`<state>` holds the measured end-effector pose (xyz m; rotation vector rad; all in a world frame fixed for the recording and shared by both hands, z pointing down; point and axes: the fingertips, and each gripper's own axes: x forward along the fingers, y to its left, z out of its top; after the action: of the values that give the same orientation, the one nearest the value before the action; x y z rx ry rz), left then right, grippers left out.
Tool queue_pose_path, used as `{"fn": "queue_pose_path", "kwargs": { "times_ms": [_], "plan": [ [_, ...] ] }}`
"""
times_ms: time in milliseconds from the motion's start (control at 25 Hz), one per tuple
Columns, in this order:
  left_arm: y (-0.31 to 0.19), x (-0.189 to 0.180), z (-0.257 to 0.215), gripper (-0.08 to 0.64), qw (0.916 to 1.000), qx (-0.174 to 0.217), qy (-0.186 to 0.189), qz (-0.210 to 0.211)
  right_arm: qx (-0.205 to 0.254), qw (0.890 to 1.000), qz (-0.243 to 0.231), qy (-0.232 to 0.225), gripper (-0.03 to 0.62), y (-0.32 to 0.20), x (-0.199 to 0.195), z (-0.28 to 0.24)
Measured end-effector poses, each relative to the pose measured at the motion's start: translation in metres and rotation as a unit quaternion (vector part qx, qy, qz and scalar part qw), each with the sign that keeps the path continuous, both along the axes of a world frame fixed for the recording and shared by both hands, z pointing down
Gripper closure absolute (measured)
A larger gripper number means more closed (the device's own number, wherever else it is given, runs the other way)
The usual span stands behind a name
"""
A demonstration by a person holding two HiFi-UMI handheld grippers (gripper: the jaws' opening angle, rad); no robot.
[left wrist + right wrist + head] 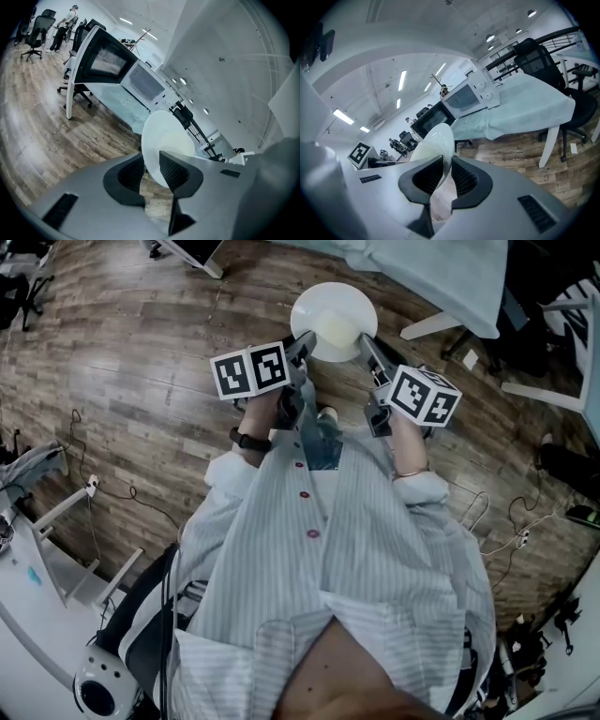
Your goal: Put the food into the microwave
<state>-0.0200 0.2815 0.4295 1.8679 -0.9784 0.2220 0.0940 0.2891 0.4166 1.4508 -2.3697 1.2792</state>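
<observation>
Left tongs [152,171]: partly closed; I have the pads pressed on the plate's left rim, one jaw above the rim and one below.
Right tongs [446,174]: partly closed the same way, clamped on the opposite, right rim.
Plate [333,322]: white and round, hanging between my two tongs over the wooden floor [141,362], resting on nothing.
Food [337,332]: a pale patch in the plate's well; I cannot tell what it is.
Grip line: runs left to right across the plate, so the plate has no long axis to align. Only its level matters.
Surface [520,108]: a cloth-covered table ahead of the plate, well apart, with bare floor between.
Microwave [471,96]: stands on that surface, at upper centre in the right gripper view and upper left in the left gripper view.
Door [103,61]: swung open, at the left of the cavity.
Governing relation: the cavity lies straight ahead of the plate and beyond it. In my judgement neither hand is nearer, so both must advance together.
</observation>
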Motion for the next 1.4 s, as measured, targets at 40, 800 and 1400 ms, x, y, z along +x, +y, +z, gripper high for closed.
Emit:
{"fn": "queue_pose_path", "kwargs": {
  "times_ms": [40, 800, 1400],
  "plan": [
    [-0.008, -0.003, 0.001, 0.465, 1.0000, -0.002, -0.001, -0.001, 0.000, 1.000, -0.001, 0.000, 0.518, -0.008, -0.004, 0.000],
    [-0.167, -0.053, -0.004, 0.465, 0.9998, 0.011, -0.005, 0.017, 0.009, 1.000, 0.009, 0.002, 0.518, -0.163, -0.054, -0.003],
    [-0.225, -0.085, 0.004, 0.465, 0.9992, 0.007, -0.004, 0.038, 0.001, 1.000, 0.025, 0.004, 0.518, -0.215, -0.087, 0.004]
  ]
}}
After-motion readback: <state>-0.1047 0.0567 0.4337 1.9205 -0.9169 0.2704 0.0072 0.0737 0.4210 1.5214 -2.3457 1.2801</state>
